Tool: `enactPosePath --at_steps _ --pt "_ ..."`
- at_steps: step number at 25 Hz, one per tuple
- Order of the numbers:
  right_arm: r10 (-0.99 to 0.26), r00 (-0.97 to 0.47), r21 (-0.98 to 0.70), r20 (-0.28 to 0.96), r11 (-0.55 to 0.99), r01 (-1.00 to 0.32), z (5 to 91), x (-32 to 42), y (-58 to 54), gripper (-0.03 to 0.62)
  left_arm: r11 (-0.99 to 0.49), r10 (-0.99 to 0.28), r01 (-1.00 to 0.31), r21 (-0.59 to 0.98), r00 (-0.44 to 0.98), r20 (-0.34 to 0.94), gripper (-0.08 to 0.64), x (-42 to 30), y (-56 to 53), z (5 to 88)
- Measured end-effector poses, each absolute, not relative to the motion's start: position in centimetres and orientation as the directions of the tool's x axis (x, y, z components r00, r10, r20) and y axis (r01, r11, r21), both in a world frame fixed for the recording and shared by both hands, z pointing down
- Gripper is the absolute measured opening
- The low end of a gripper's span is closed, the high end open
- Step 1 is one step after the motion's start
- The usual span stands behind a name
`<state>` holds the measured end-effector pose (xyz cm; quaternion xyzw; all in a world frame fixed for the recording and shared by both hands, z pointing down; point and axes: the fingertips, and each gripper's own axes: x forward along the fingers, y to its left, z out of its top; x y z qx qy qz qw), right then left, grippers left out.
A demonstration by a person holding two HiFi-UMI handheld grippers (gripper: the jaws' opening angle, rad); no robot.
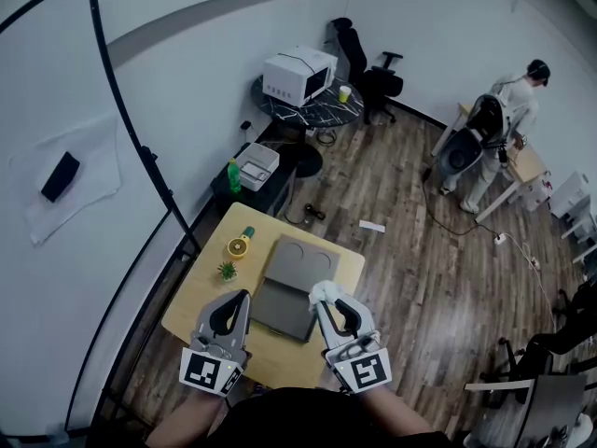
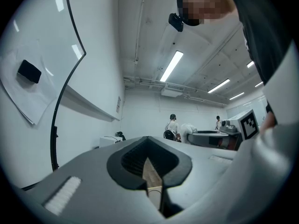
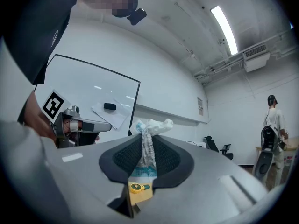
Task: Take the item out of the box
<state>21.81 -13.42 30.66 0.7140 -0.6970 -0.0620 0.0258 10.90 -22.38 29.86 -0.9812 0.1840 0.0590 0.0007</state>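
A grey box lies open on the wooden table, its lid folded back toward the far side. My right gripper hovers over the box's near right part, shut on a crinkled white plastic packet. In the right gripper view the packet stands up between the dark pads, white with blue print, and my right gripper points upward. My left gripper hangs beside the box's left edge. In its own view the left gripper has its jaws together with nothing between them.
A yellow round item and a small green plant sit on the table's left side. Beyond are a low black shelf with a green bottle, a round table with a microwave, an office chair and a person at a desk.
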Motion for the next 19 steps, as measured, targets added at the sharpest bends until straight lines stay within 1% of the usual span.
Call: enactPosePath --at_steps 19 --pt "-0.998 0.02 0.157 -0.055 -0.029 -0.987 30.75 22.06 -13.01 0.074 -0.93 -0.368 -0.367 0.034 0.923 -0.112 0.0 10.41 -22.09 29.92"
